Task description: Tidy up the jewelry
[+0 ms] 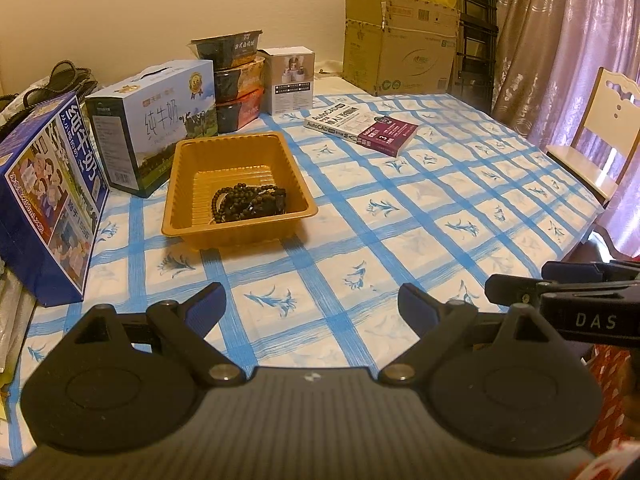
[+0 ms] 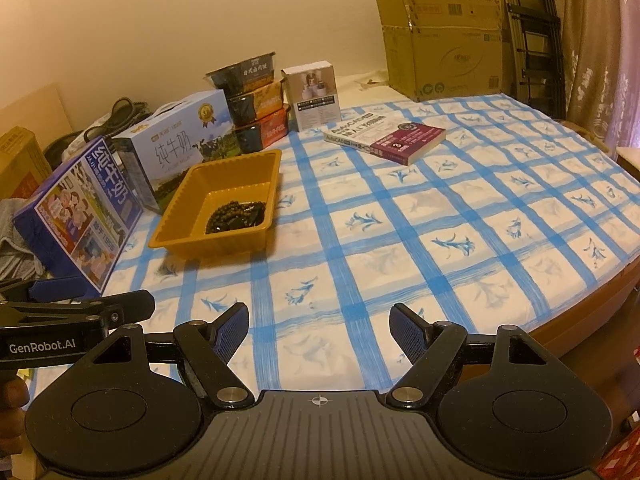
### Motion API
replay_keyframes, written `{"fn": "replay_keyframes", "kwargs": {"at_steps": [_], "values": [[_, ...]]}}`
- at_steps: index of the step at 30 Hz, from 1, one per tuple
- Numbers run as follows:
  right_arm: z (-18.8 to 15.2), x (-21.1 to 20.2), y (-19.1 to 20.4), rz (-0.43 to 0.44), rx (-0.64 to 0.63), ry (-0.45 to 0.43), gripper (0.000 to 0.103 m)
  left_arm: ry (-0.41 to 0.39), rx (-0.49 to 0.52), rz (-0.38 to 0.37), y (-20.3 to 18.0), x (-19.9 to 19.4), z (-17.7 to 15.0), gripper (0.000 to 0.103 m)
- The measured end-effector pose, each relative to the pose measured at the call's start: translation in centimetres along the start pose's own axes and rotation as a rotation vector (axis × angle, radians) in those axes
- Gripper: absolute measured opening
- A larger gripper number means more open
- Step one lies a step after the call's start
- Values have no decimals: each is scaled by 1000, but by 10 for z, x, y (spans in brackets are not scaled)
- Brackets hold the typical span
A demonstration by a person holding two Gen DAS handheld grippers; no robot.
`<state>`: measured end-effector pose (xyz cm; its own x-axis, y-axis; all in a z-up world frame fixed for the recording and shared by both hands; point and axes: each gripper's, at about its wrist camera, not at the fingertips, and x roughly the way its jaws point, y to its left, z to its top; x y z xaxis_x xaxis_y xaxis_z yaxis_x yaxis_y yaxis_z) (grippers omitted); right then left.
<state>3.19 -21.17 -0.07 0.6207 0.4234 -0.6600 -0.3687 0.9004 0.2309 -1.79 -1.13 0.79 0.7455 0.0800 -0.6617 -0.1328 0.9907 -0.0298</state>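
1. likely the tangled heap of dark brown beaded strands [image 1: 250, 203] is light, limp and slippery; pinching one bunched loop near its top looks safest.
2. small round beads, glossy, piled at the near right corner inside the shallow amber plastic tray [image 1: 176, 184].
3. left gripper [image 1: 312, 305] and right gripper [image 2: 319, 325] both gape wide, holding nothing, well short of the tray.

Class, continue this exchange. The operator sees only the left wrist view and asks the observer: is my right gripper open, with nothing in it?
Observer: Yes, the right gripper is open and empty above the tablecloth.
Operator: What lies left of the blue milk carton?
Observer: A grey cloth, crumpled beside it.
Operator: Any lettering on my left gripper side?
Observer: It reads GenRobot.AI.
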Motion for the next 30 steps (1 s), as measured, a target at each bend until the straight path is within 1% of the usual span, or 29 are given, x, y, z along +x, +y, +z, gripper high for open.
{"fn": "replay_keyframes", "kwargs": {"at_steps": [30], "values": [[8,-5,2,-1,-5,-11,77,-13,1,-5,-1,-7,4,92]]}}
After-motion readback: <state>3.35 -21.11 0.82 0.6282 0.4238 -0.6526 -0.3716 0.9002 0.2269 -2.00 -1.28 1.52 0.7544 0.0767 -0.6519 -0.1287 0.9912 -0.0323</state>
